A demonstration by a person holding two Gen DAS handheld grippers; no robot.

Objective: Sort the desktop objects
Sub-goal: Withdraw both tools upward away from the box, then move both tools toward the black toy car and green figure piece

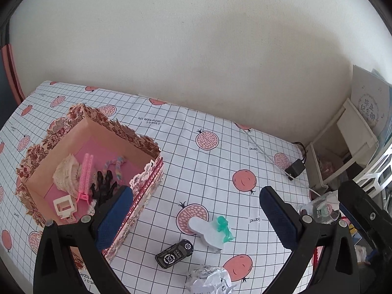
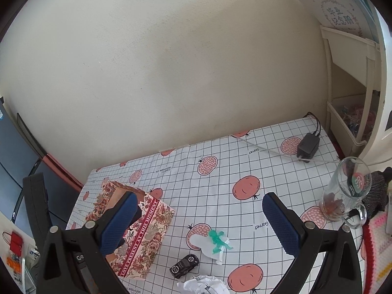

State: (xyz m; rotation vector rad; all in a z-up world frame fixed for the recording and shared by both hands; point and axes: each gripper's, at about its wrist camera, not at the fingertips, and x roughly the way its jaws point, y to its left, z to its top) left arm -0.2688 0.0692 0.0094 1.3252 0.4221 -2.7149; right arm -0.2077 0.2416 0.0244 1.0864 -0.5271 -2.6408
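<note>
Pink clip (image 1: 86, 174), box (image 1: 137, 134) interior, left view

Toy car (image 1: 174, 254) right of box (image 1: 137, 144) — paper (image 1: 210, 279) nearer.

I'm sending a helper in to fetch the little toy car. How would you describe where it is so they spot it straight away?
Start at the floral gift box on the checked tablecloth. Just past its near corner lies the toy car, between a crumpled paper ball and a green figurine on a white card. It is the only black, glossy thing there, with round white logos on top.
</note>
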